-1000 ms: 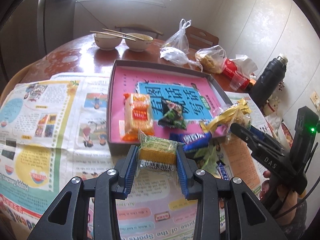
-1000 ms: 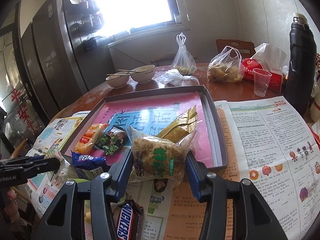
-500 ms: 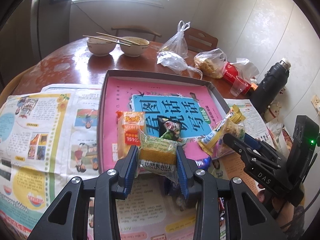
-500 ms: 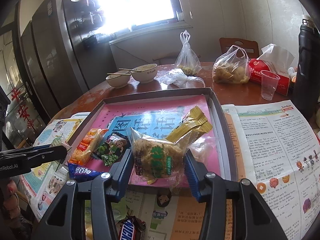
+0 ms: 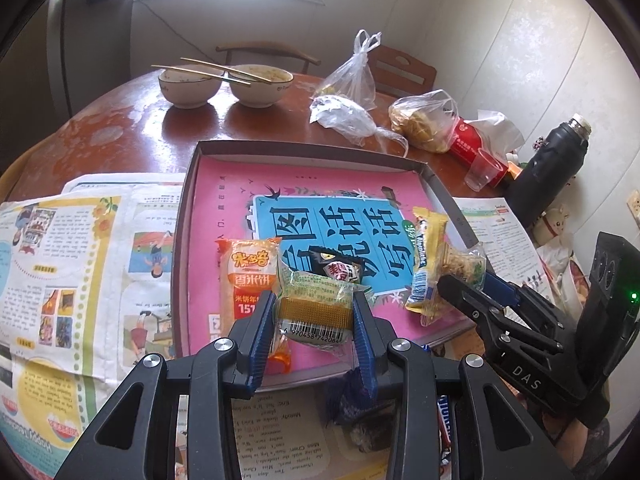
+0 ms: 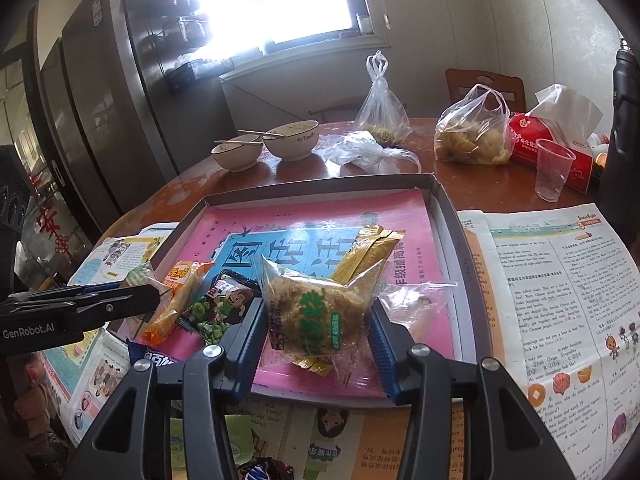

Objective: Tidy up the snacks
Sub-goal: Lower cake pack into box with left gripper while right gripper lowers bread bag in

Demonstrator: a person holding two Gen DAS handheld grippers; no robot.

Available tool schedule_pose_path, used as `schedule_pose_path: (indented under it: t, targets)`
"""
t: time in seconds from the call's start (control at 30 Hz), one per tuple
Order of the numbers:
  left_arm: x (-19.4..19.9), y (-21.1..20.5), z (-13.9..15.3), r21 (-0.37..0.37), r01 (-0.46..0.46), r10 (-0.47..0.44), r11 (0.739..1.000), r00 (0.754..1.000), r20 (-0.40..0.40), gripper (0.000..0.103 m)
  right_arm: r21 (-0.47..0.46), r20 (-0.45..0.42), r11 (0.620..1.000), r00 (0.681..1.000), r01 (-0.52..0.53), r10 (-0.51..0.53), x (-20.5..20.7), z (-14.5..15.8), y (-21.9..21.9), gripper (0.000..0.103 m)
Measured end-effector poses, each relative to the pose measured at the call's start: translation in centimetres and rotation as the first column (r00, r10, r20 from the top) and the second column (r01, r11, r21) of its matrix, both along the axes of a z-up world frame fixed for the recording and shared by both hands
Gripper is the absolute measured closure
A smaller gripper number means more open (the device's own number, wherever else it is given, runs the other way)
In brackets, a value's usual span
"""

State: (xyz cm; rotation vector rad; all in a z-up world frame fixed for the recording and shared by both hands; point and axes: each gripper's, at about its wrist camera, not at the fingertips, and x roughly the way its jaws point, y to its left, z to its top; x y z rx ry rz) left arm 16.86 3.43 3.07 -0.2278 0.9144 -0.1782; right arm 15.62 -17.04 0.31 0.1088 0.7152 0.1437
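My left gripper is shut on a small green-and-gold wafer packet with a barcode, held over the near edge of the shallow box with the pink and blue book in it. My right gripper is shut on a clear bag of brown flossy cake, together with a gold wrapper, over the box's near right part. An orange rice-cracker pack and a green-pea pack lie in the box. A blue packet sits at the box's near edge.
Two bowls with chopsticks, plastic bags, a red tissue pack, a clear cup and a black flask stand behind the box. Newspaper covers the table on both sides. A Snickers bar lies on the newspaper near me.
Both grippers have moved forward with their packets, from above the newspaper to above the box's near edge. The loose snacks on the newspaper have slipped beneath them.
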Motion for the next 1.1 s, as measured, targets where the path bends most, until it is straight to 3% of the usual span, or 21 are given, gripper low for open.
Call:
schedule_pose_path:
  t: [1.1]
  targets:
    - [2.7,-0.6,-1.5,0.016,0.023,-0.022,1.0,0.999,-0.042,0.064,-0.056,-0.043,0.986,0.987,-0.155,0.152,0.3,-0.5,3.9,0.054]
